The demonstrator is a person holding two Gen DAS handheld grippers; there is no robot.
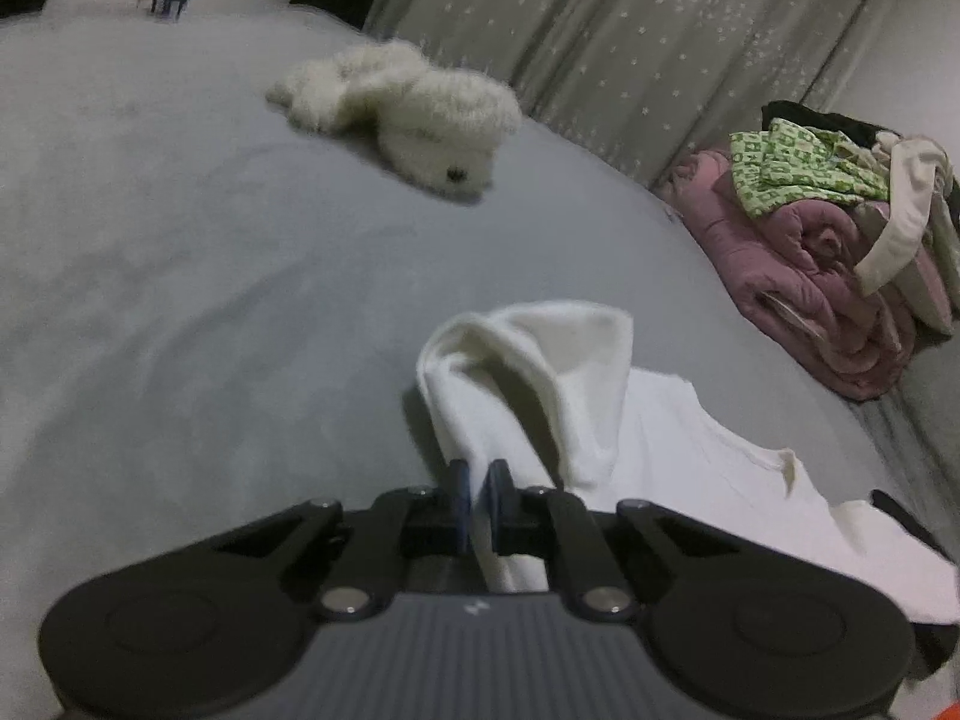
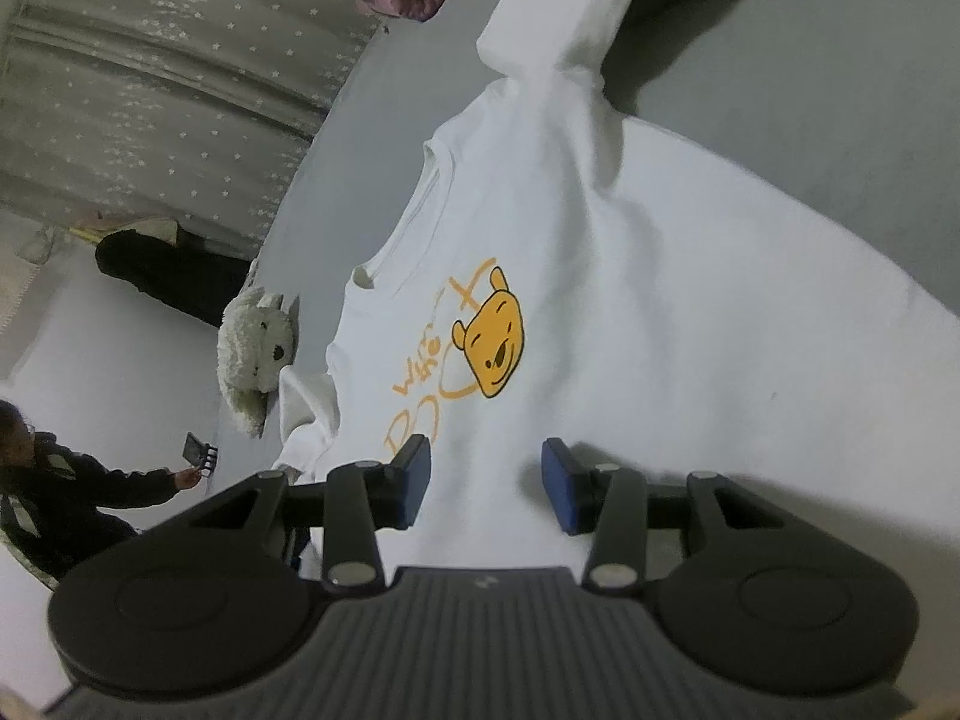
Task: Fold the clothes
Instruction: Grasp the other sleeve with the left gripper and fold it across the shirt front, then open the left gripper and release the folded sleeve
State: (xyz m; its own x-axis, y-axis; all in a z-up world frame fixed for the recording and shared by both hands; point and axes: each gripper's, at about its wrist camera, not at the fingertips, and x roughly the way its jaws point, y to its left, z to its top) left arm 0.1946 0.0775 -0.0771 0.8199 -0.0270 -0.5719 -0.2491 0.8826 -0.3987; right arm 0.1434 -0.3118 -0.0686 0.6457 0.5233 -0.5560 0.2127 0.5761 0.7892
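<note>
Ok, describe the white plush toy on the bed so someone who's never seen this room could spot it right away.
Start at the grey bed and look toward its far edge, by the star-patterned curtain. The plush toy lies there alone, apart from the white sweatshirt. Its shaggy fur and small black nose set it apart from the smooth sweatshirt with its yellow bear print.
</note>
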